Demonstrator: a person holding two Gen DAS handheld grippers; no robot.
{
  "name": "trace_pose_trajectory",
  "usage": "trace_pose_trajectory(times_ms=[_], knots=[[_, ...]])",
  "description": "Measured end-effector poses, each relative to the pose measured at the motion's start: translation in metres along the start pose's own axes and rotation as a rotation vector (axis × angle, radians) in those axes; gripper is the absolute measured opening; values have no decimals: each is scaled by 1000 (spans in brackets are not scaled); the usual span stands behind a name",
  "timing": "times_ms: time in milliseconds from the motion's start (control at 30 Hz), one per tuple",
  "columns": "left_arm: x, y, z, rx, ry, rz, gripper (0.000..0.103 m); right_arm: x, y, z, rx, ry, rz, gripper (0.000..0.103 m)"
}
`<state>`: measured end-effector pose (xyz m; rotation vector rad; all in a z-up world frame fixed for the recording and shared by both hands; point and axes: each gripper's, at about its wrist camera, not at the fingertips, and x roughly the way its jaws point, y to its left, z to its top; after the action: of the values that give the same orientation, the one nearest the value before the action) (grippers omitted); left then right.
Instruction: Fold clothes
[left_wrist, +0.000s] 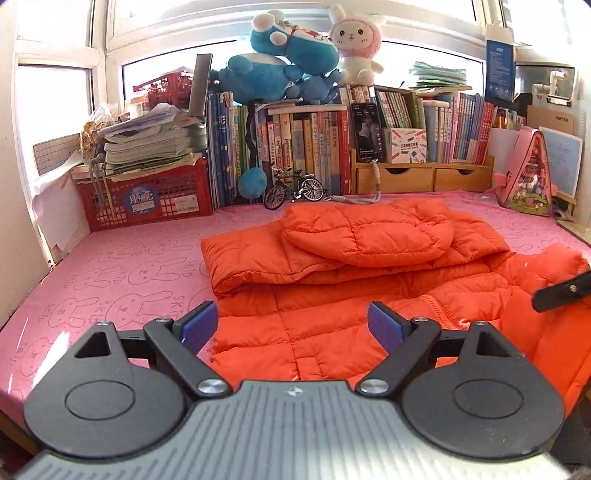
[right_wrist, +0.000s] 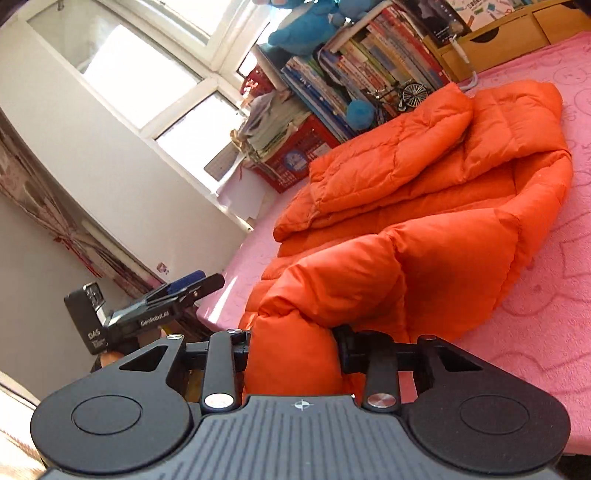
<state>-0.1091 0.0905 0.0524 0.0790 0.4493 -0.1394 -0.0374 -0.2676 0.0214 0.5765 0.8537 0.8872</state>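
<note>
An orange puffer jacket (left_wrist: 354, 266) lies partly folded on the pink bed cover (left_wrist: 122, 273), its far sleeve folded across the body. My left gripper (left_wrist: 291, 325) is open and empty, just above the jacket's near hem. My right gripper (right_wrist: 293, 350) is shut on a bunched sleeve of the jacket (right_wrist: 369, 280) and holds it lifted at the bed's near edge. The right gripper's finger (left_wrist: 561, 291) shows at the right edge of the left wrist view. The left gripper (right_wrist: 184, 291) shows at the left of the right wrist view.
Behind the jacket stand a row of books (left_wrist: 314, 147), a red crate (left_wrist: 147, 195) stacked with papers, a toy bicycle (left_wrist: 293, 188), wooden drawers (left_wrist: 424, 177) and plush toys (left_wrist: 288, 62). A wall and window (right_wrist: 122, 74) lie beyond the bed's left side.
</note>
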Motion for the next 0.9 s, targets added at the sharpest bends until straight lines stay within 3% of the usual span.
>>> trace_pose_trajectory(times_ms=[133, 200, 333, 533, 633, 733, 900], knots=[[-33, -9, 2, 24, -109, -160, 93, 52, -4, 48, 116, -17, -9, 30], [-47, -16, 1, 48, -161, -243, 94, 79, -16, 66, 233, -41, -26, 29], [-50, -40, -2, 109, -177, -367, 97, 118, -39, 83, 431, -102, -20, 29], [-8, -83, -23, 244, -59, -354, 97, 113, -57, 85, 584, -157, 48, 29], [14, -93, -31, 265, 10, -343, 97, 95, -63, 88, 627, -191, 87, 29], [36, -98, -38, 265, 73, -284, 95, 77, -67, 91, 658, -233, 113, 29], [54, -113, -47, 330, 84, -231, 91, 63, -72, 95, 684, -269, 145, 31]])
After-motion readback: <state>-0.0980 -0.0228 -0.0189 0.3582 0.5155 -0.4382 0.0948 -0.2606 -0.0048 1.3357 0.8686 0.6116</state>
